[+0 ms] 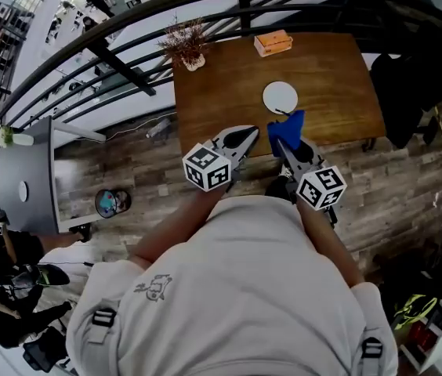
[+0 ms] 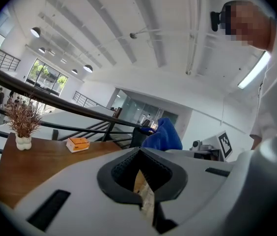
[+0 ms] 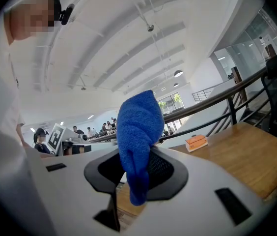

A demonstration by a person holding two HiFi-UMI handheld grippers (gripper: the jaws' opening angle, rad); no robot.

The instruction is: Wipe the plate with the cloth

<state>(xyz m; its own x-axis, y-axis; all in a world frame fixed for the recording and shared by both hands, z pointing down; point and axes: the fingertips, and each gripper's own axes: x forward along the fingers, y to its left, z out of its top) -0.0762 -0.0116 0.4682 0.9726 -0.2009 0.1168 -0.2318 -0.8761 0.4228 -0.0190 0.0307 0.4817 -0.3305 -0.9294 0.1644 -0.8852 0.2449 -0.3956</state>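
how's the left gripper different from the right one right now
The left gripper has its jaws closed on nothing; the right gripper is clamped on the blue cloth, which sticks up out of its jaws. In the head view, the right gripper and its cloth sit closer to the white plate than the left gripper, which is off to the plate's left. Both point toward the wooden table, and neither touches the plate.

Head view: from your head, steeply down onto the table (image 1: 221, 108).
Gripper views: close, near-level along your jaws; all three share the cloth (image 3: 137, 127).
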